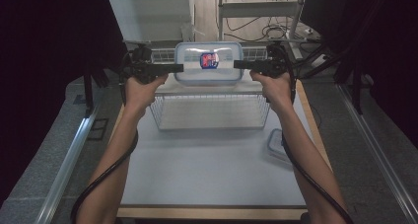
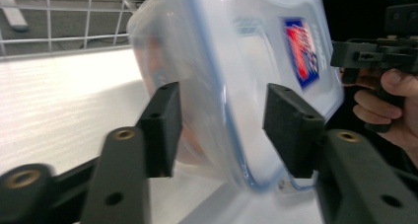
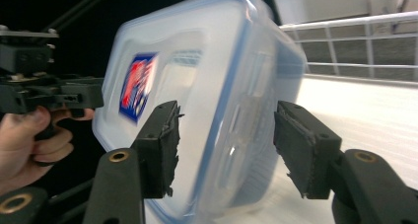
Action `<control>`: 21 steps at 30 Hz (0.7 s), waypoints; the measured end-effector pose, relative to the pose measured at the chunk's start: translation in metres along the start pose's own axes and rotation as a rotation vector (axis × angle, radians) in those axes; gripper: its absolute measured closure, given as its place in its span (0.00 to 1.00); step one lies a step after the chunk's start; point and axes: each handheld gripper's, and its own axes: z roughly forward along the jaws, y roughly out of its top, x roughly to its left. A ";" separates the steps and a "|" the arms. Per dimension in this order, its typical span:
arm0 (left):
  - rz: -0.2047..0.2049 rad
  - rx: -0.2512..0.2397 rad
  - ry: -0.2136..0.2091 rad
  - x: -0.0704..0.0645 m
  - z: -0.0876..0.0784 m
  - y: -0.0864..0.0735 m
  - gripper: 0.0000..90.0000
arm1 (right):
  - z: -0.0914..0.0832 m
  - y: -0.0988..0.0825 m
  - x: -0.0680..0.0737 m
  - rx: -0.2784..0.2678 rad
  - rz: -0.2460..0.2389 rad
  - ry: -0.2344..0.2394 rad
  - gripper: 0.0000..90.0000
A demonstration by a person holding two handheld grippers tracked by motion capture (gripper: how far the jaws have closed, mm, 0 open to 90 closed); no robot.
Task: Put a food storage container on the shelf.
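Lidded container (image 1: 208, 62) is straddled by left tool (image 1: 173, 67) and right tool (image 1: 241, 64), both released; unsupported, it could topple off the rack's top.

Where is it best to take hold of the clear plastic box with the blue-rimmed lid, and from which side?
Probably grip the clear plastic box with the blue-rimmed lid at its two short ends, one claw from each side, jaws spanning lid and base. It is wide and sits on the wire shelf, so both ends are reachable.

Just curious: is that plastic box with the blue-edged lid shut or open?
Shut: the blue-rimmed lid sits flush on the plastic box, its rim running all round it in both gripper views.
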 end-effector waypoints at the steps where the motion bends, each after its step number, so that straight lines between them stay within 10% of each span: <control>1: -0.022 -0.025 -0.021 0.003 0.000 0.000 0.54 | 0.001 -0.001 0.000 0.005 -0.004 -0.020 0.50; 10: 0.008 -0.032 -0.019 -0.002 -0.001 -0.001 0.50 | 0.002 -0.001 -0.001 -0.003 -0.026 -0.040 0.50; 21: 0.196 -0.063 0.047 -0.017 -0.006 -0.016 0.23 | -0.007 -0.005 0.008 -0.021 -0.141 -0.070 0.36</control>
